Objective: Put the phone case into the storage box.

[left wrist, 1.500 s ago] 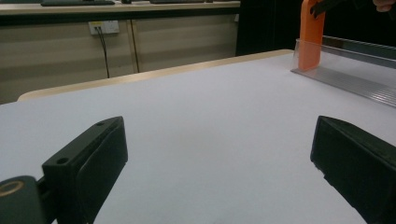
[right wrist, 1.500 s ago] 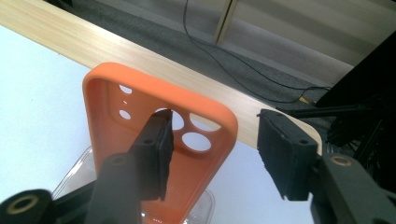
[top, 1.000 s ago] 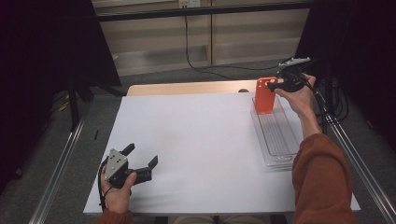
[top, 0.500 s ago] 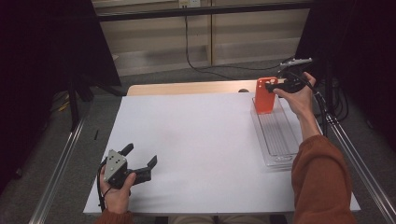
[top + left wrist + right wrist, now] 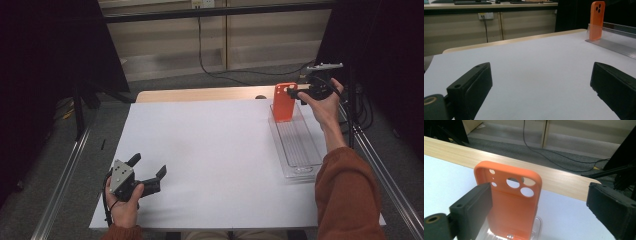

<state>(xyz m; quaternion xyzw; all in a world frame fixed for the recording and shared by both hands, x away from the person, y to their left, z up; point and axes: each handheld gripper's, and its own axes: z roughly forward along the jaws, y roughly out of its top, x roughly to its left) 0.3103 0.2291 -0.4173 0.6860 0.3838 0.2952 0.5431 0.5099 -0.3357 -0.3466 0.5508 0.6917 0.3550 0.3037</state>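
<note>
An orange phone case (image 5: 284,102) stands upright at the far end of a clear plastic tray (image 5: 300,150) on the right of the table. My right gripper (image 5: 291,91) is level with the case's top and points left at it. Its jaws have just been opening. In the right gripper view the case (image 5: 511,205) stands between the spread jaws, close to the left one, and a wide gap separates it from the right one. My left gripper (image 5: 148,165) rests open on the white sheet at the front left, with nothing between its jaws (image 5: 541,82).
A white sheet (image 5: 215,150) covers the table, with a wooden strip (image 5: 200,94) along its far edge. Metal rails (image 5: 65,180) run along both sides. A black cable (image 5: 202,45) hangs by the cabinets behind. The case (image 5: 597,20) and tray (image 5: 614,45) show far right in the left gripper view.
The right gripper's jaws have spread apart around the case's top, and the case stands on its own in the tray. The left gripper has kept still.
</note>
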